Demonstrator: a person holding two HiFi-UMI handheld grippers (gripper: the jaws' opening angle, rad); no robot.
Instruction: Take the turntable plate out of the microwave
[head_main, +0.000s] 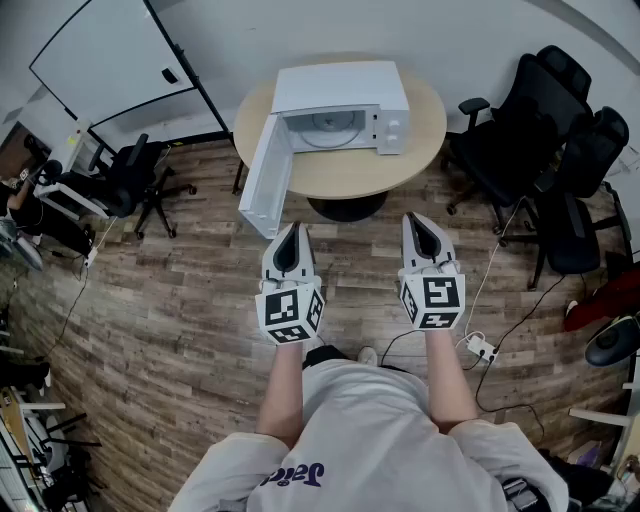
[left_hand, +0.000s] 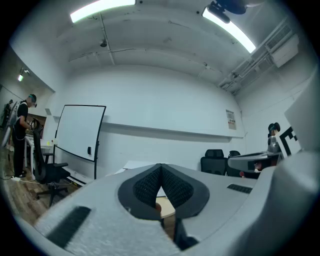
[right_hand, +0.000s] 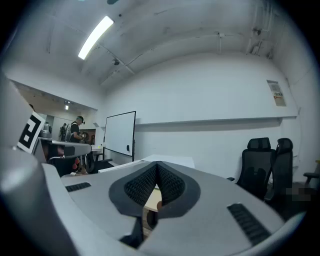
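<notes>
**A:** Which way does the plate lie from you?

**B:** Straight ahead of you and well apart. The round light-wood table (head_main: 425, 150) carries the white box-shaped microwave (head_main: 340, 88). Its mouth faces you, and its white door (head_main: 266, 178) is swung wide to your left. The round clear glass turntable plate (head_main: 332, 125) lies flat on the cavity floor, face up. It's a disc with no long axis, so its near edge is as good as any.

**A:** Which hand is nearer?

**B:** Your left gripper (head_main: 293, 235), I judge. It lines up closer to the opening, though the door's edge stands near its outer side. Your right gripper (head_main: 418, 228) lines up with the control-panel end. Both point level, fingers pressed together on nothing, so you'd have to spread them before reaching in.
</notes>
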